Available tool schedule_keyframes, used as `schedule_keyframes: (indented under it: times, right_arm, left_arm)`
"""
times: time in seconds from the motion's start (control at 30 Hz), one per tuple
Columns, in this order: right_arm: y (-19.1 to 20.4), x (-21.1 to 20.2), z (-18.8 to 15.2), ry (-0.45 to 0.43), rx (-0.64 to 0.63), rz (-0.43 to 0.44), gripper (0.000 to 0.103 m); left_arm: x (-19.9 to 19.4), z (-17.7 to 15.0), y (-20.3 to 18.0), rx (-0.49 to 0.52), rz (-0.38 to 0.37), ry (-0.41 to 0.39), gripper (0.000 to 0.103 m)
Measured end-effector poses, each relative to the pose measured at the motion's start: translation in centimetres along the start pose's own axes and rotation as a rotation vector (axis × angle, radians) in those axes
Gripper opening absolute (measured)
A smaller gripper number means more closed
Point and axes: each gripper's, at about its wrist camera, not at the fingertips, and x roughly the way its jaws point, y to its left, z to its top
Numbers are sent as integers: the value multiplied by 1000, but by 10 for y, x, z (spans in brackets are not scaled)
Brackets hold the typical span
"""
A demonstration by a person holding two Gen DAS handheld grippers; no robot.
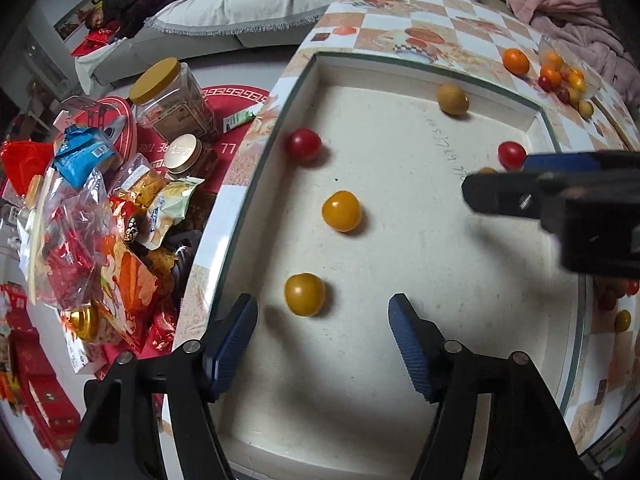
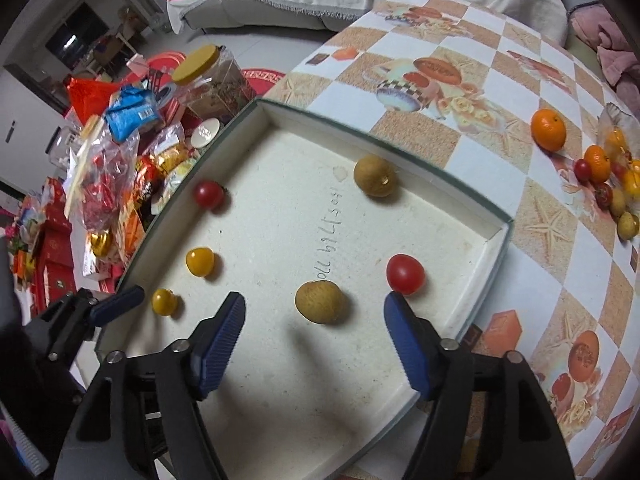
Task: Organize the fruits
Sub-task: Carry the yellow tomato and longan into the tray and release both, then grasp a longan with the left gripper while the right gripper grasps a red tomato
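While both ribbed-padded hand-held grippers [image 1: 324,312] [image 2: 314,312] gape empty, smooth round tomatoes [image 1: 305,294] dot the shallow matte tray [image 1: 400,360].

Off-white shallow cardboard tray [image 2: 490,236] with dark green rim, red cherry tomatoes [image 2: 405,273], yellow cherry tomatoes [image 2: 200,261], tan-brown round longans [image 2: 321,302], orange-and-white checked table [image 2: 492,84], blue ribbed gripper pads [image 2: 219,344]

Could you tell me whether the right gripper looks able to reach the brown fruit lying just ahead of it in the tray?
Probably yes: the right gripper is open above the tray, the brown fruit lies between its fingers, and nothing covers it.
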Motion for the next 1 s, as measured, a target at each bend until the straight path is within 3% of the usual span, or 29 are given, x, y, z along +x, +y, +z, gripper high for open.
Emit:
schedule_keyframes:
  times: [0.3,0.63,0.8,1.0]
  right_arm:
    - [-48,-48,-19,-82,132,-50,80]
    - [-135,-88,-110,-44,378,-200,80]
    - [-160,-92,-149,-7,456,-230,80]
    - [-166,-91,-165,-7,492,-216,80]
  left_arm:
    - [-25,16,-34,112,-31,-64,70]
    - [-56,34,-107,279,-181,-132,70]
    - [-59,32,-153,402,-263,-130,70]
    - [-45,24,-189,501,-303,-80,70]
